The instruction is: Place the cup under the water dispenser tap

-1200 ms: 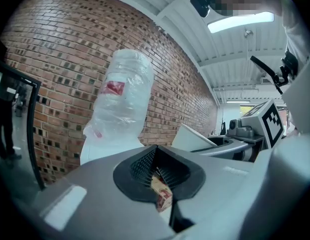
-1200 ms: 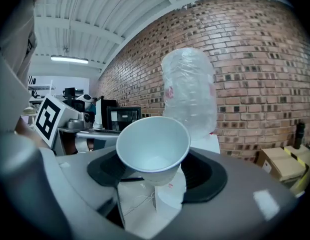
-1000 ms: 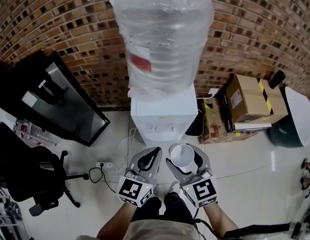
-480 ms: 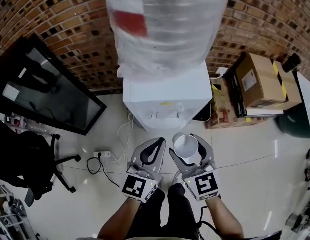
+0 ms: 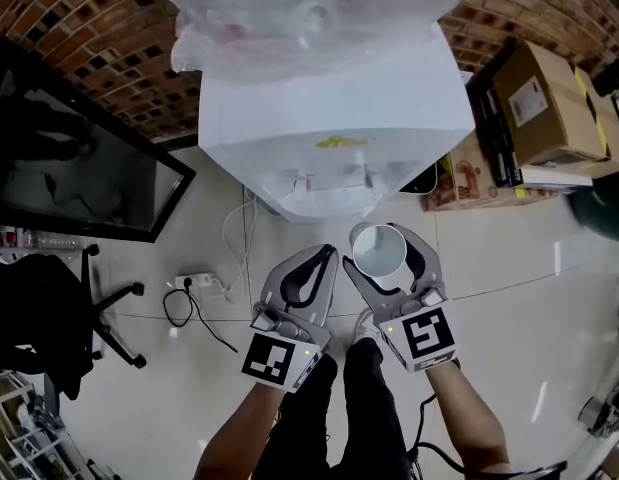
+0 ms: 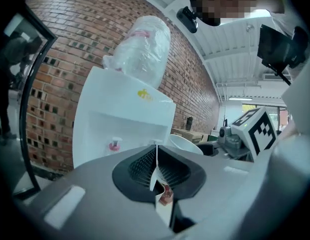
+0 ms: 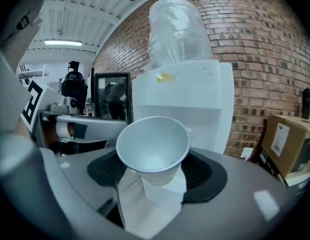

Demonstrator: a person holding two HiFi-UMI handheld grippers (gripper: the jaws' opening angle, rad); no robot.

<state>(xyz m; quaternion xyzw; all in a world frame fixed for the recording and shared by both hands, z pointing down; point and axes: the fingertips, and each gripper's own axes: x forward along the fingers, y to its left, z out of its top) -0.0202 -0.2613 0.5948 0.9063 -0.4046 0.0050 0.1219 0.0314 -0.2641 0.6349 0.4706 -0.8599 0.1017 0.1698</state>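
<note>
**Cup held in front of the dispenser, short of the taps**

A white paper cup is gripped by the right gripper. Its jaws are spread wide around the cup's lower wall and closed against it on both sides. In the right gripper view the cup is seen upright with its mouth up, seated between the black pads of that gripper.

The left gripper is held just beside the right one. In the left gripper view its jaws are brought fully together, and nothing is held between them.

The water dispenser is stood on the floor at the foot of the brick wall. A large bottle, wrapped in clear plastic, is mounted on top of it. Two taps are set in the recess of its front face. In the head view the cup is found in front of that face, near the right-hand tap but outside the recess.

To one side of the dispenser, cardboard boxes are stacked along the floor's wall edge. To the other side, a dark glass panel is propped. A power strip is laid on the floor near an office chair.
</note>
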